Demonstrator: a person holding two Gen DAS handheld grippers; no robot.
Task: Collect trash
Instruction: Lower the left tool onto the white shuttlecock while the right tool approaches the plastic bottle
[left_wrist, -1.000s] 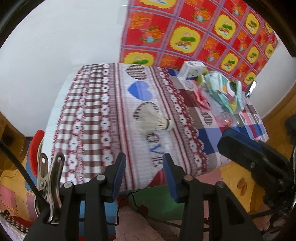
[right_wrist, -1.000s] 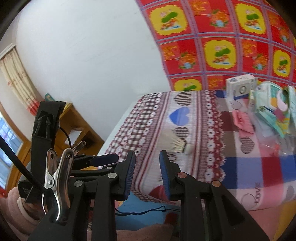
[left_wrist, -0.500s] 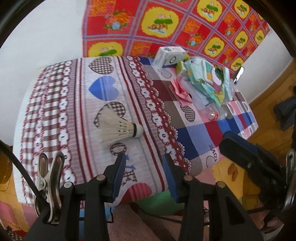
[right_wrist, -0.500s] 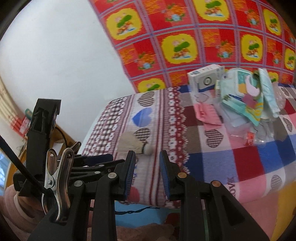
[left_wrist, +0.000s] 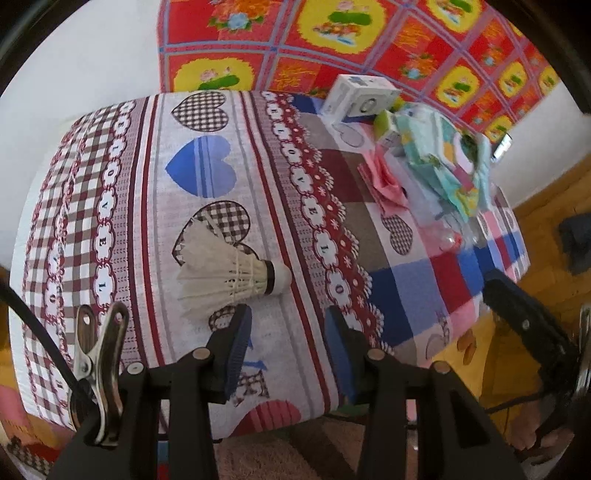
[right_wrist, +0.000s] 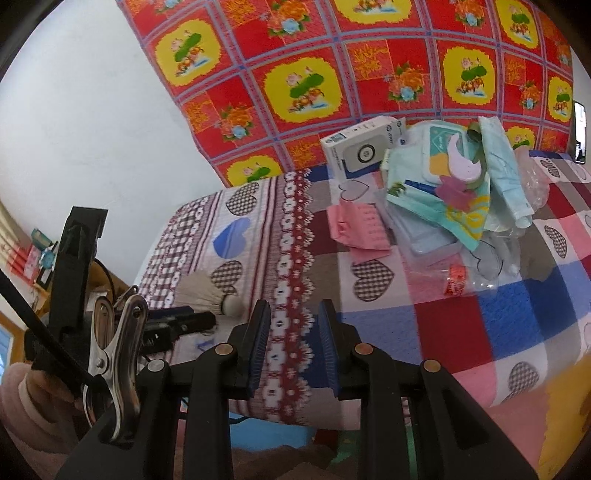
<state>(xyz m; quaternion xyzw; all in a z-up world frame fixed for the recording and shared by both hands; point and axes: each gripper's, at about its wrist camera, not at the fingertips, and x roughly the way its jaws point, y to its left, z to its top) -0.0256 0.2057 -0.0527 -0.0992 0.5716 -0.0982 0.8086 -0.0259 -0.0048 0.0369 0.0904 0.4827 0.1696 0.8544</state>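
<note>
A white feather shuttlecock (left_wrist: 229, 275) lies on its side on the patterned tablecloth (left_wrist: 140, 206), cork end to the right. My left gripper (left_wrist: 286, 345) is open and empty, just in front of the shuttlecock. The shuttlecock also shows in the right wrist view (right_wrist: 207, 293), with the left gripper's fingers (right_wrist: 184, 320) beside it. My right gripper (right_wrist: 293, 341) is open and empty over the table's front edge. A heap of trash lies at the back right: teal wrappers (right_wrist: 450, 192), pink paper (right_wrist: 360, 230), clear plastic (right_wrist: 491, 266) and a white box (right_wrist: 364, 147).
A red and yellow patterned cloth (right_wrist: 332, 74) hangs on the white wall behind the table. The heap also shows in the left wrist view (left_wrist: 443, 166), with the white box (left_wrist: 360, 98) behind it. The table's front edge drops to a wooden floor (left_wrist: 546, 206) at the right.
Both grippers have moved forward and closer to the table. The shuttlecock now lies just in front of the left fingertips. Both stay open.
</note>
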